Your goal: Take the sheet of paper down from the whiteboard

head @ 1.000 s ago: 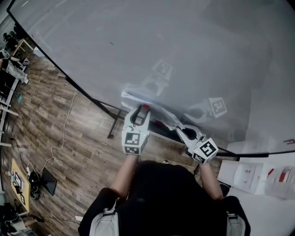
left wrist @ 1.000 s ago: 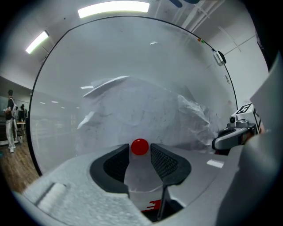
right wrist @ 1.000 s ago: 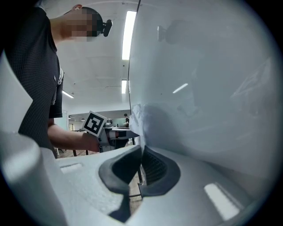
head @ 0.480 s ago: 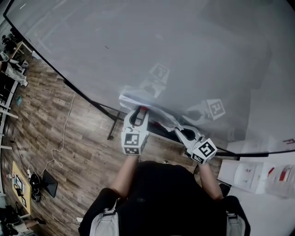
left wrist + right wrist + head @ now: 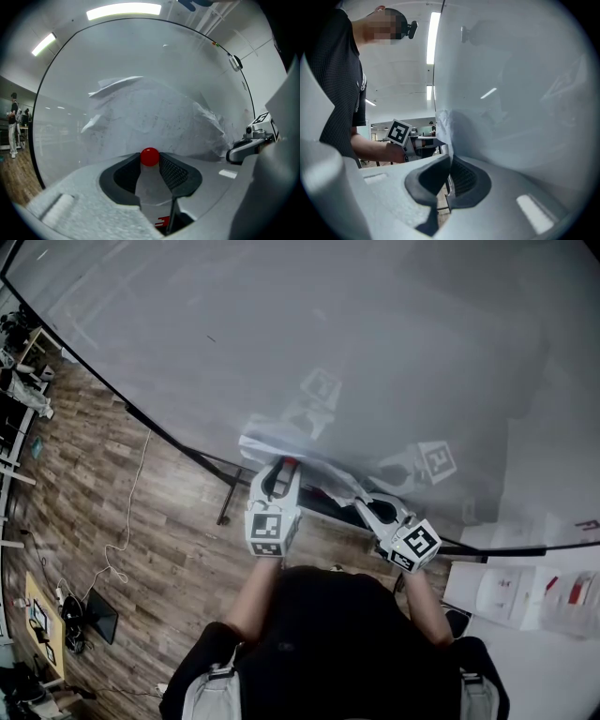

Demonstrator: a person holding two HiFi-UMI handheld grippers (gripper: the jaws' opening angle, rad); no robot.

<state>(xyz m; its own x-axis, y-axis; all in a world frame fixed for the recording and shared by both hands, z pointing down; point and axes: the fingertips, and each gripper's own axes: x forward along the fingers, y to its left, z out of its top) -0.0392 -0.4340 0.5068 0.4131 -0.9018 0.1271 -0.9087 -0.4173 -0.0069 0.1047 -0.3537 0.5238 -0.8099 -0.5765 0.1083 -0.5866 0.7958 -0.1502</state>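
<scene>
The left tool [image 5: 284,470] has just been closed on the red magnet [image 5: 150,157] pinning the sheet of paper [image 5: 154,117] to the whiteboard [image 5: 375,334]. The sheet's edge is clamped in the right tool [image 5: 450,161]; release seems near.

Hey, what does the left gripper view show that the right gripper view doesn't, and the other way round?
Only the left gripper view: a red magnet between the left tongs, which have just been closing onto it, and the crumpled face of the paper. Only the right gripper view: the right tongs shut on the paper's edge, seen close, plus the person's shirt and forearm. Both: the paper, the whiteboard, and the other gripper's marker cube.
</scene>
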